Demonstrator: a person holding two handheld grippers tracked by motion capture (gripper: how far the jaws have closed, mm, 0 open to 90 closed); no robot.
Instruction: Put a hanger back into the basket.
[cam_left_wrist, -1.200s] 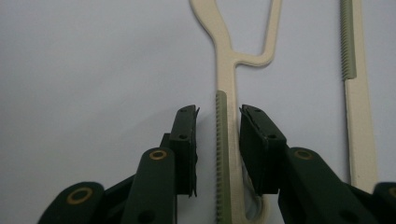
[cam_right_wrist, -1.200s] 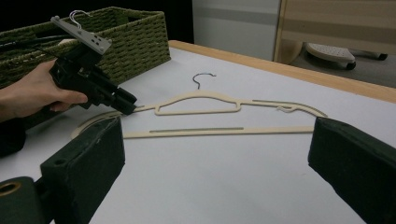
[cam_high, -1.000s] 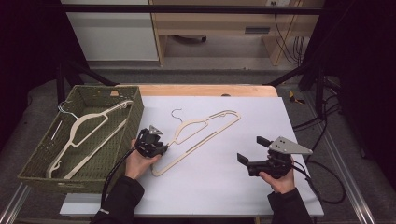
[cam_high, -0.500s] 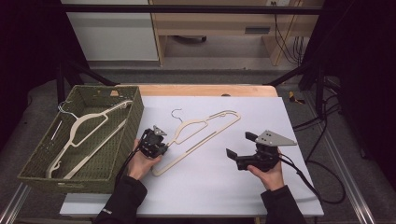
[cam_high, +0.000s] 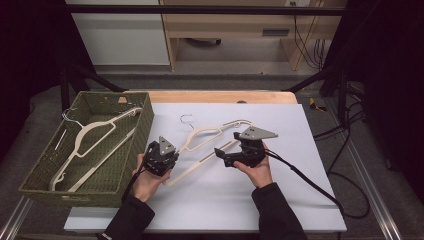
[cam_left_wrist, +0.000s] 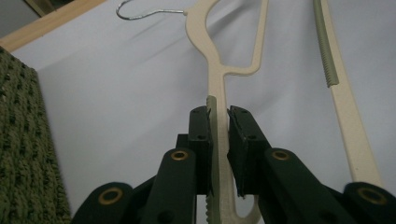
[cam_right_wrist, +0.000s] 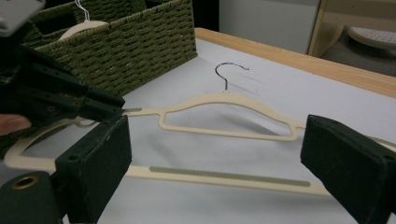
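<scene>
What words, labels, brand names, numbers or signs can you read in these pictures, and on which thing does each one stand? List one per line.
None: no readable word, number, brand or sign shows in any view.
Hanger on the table: plain cream, no print.
Hanger in the basket: plain, no print.
Basket: plain green weave, no tag.
Left gripper and right gripper: black, no lettering visible.

a green woven basket (cam_high: 127, 150) sits at the left of the white desk (cam_high: 280, 200) with another cream hanger (cam_high: 92, 142) lying inside it, and black cables (cam_high: 345, 150) trail over the grey floor (cam_high: 320, 75) beyond a pale wooden shelf unit (cam_high: 235, 25).
</scene>
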